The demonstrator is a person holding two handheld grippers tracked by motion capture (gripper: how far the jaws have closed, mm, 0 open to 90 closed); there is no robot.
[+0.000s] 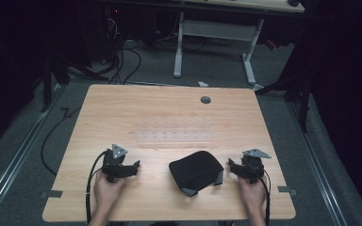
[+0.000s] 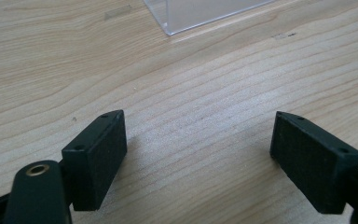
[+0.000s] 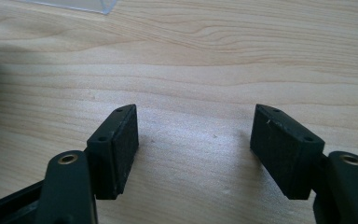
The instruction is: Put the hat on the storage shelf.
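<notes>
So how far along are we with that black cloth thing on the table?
Nothing looks done yet. The black cloth item lies bunched on the table between the left gripper and the right gripper, untouched. Both grippers are open with only bare wood between their fingers. The clear plastic tray sits beyond it. Grasping and handling the cloth item all remain.

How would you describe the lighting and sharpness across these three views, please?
High view: the table is lit while the room around it sinks into darkness; the clear tray is faint and the black cloth item shows little detail. Left gripper view: even light, wood grain crisp, soft shadows beside the open jaws. Right gripper view: similar, with a dark shadow at the left edge.
</notes>
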